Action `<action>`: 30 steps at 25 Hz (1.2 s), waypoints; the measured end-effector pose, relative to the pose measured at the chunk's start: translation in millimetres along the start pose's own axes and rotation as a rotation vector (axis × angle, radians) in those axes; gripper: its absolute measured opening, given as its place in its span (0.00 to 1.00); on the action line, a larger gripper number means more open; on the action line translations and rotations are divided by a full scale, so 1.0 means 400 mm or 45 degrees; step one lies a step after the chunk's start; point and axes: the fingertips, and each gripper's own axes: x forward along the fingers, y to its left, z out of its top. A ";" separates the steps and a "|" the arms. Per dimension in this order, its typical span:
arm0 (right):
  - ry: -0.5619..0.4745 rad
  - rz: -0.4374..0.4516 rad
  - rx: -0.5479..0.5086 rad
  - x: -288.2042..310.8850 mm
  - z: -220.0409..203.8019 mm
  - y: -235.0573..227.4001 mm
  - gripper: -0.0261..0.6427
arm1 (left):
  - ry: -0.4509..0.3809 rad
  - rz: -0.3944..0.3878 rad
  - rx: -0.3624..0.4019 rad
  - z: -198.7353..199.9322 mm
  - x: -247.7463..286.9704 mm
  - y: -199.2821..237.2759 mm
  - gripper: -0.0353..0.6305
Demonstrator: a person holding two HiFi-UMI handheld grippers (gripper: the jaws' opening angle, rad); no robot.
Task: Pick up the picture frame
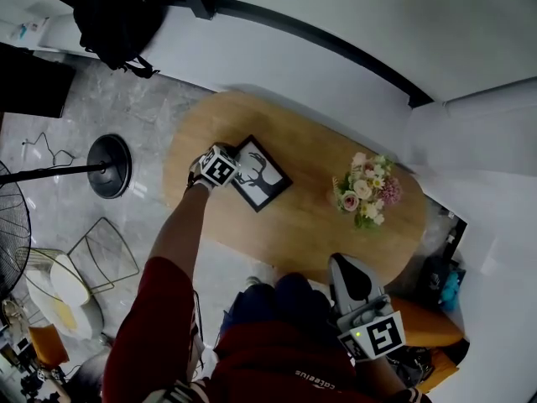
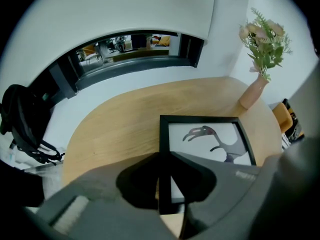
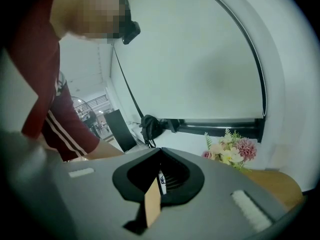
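A black picture frame (image 1: 263,177) with a deer-like print lies flat on the oval wooden table (image 1: 310,229). My left gripper (image 1: 228,173) points steeply down at the frame's left edge, its marker cube hiding the fingertips in the head view. In the left gripper view the picture frame (image 2: 205,139) has its black left rail running between the jaws, which are closed on it (image 2: 164,184). My right gripper (image 1: 346,265) hangs near the table's front edge, close to the person's body, away from the frame. Its jaws (image 3: 160,153) meet at the tips with nothing between them.
A pink vase of flowers (image 1: 367,190) stands on the table to the right of the frame, the same vase of flowers (image 2: 261,49) being at the far right in the left gripper view. A fan's round base (image 1: 109,166) and a wire stand (image 1: 105,254) sit on the floor at left. A black bag (image 1: 117,23) hangs at the wall.
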 end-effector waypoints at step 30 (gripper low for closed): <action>-0.241 0.045 -0.216 -0.313 0.213 0.415 0.04 | -0.605 0.222 -0.206 -0.002 -0.912 -0.125 0.16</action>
